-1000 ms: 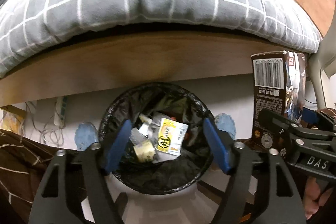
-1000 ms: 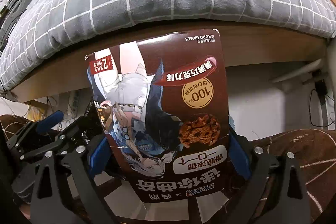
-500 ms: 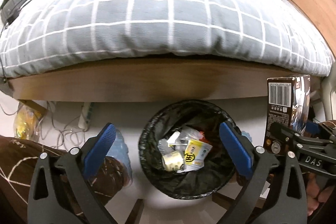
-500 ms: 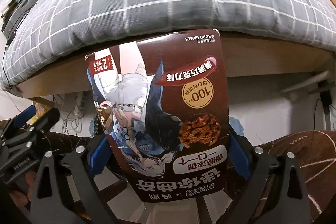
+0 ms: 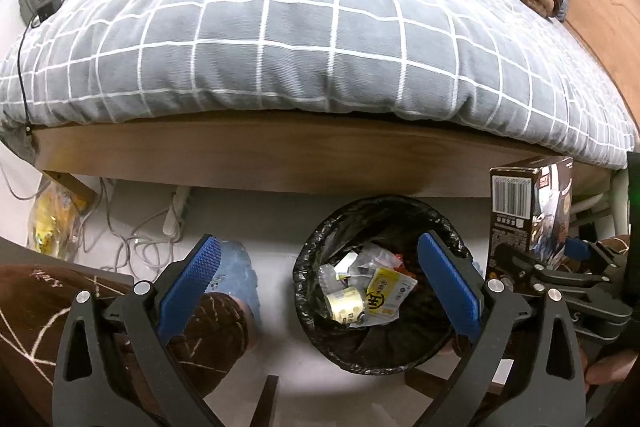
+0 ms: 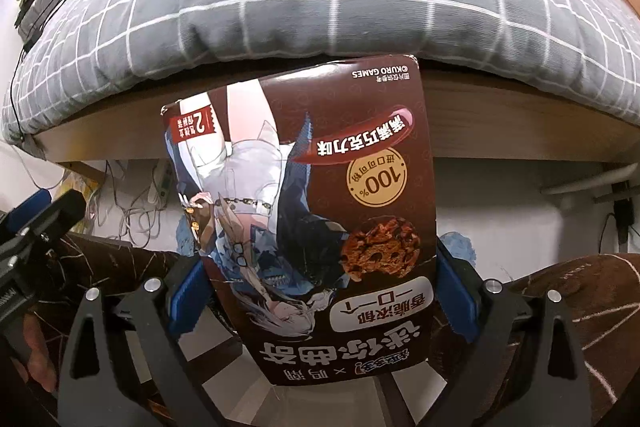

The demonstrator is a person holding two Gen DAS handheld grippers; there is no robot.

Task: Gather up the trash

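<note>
A tangle of cables (image 5: 132,227) and a power strip (image 5: 178,207) crowd the floor at far left under the wooden bed frame (image 5: 280,159), whose edge overhangs the black-lined trash bin (image 5: 384,287); bare white floor lies between the cables and the bin. The left gripper (image 5: 332,287) is spread wide and holds nothing, its right pad over the bin's rim above wrappers (image 5: 384,291). Just right of the bin, the right gripper (image 6: 320,291) pinches a brown cookie box (image 6: 304,219) by both sides, upside down, reading "KURO GAMES" and "100%"; its side carries a barcode (image 5: 512,195).
</note>
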